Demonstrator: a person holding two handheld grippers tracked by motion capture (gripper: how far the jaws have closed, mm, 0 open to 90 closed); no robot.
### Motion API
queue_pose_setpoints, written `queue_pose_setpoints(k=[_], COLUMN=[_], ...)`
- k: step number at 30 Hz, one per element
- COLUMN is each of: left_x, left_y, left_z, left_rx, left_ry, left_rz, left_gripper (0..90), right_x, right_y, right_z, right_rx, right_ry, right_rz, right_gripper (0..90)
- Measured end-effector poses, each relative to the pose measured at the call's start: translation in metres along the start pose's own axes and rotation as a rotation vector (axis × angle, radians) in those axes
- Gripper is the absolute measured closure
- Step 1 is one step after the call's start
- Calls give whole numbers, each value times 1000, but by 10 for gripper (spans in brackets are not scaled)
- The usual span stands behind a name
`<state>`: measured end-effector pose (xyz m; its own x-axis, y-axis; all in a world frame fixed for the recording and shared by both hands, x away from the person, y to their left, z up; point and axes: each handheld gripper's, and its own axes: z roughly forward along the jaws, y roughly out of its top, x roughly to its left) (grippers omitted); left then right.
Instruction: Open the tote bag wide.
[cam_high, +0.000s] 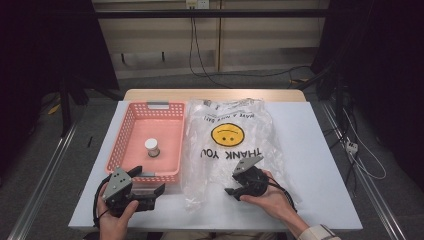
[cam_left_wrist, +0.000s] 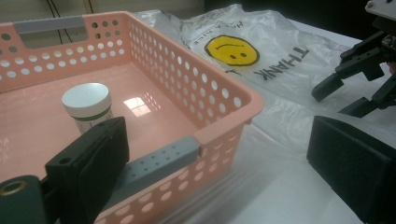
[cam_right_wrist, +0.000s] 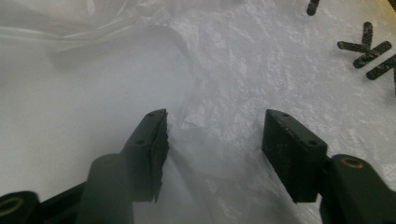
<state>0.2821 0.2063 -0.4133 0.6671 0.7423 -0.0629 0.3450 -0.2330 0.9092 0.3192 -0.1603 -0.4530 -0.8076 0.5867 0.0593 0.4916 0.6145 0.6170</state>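
Jaws of my right gripper stand released over the plastic bag, left gripper released by the basket; I'd pinch one film layer, low.

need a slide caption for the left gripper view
Open left tongs at the pink basket's near corner, white-lidded jar inside, smiley bag beyond.

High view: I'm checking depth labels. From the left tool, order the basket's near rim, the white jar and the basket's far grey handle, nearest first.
1. Near rim, just ahead of the left tool.
2. White jar, mid-basket.
3. Far grey handle, at the basket's back edge.
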Motion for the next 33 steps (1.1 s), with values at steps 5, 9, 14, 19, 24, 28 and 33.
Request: queue_pose_setpoints(k=[5,9,14,19,24,28,33], left_x=[0,0,0,0,1,1,1], left_y=[0,0,0,0,0,0,0], left_z=[0,0,0,0,-1,-1,-1], left_rx=[1,0,1,-1,-2,-3,-2], left_ry=[0,0,0,-1,-1,0,-1], left_rz=[-4,-3,-2,-4,-8,-8,-8], left_gripper=[54,54,55,54,54,55,54], right_x=[-3,-9,-12,-14,-17,-20,-27], right_y=[4,5,5,5,6,9,7], right_z=[1,0,-1,-2,-10,-17,-9], right_rx=[15,21,26,27,-29,-53,-26], right_ry=[-5,-14,-16,-5,0,-34,-73], right_rz=[28,67,63,85,105,92,82], right_gripper=[540,687,822,900,900,900,900])
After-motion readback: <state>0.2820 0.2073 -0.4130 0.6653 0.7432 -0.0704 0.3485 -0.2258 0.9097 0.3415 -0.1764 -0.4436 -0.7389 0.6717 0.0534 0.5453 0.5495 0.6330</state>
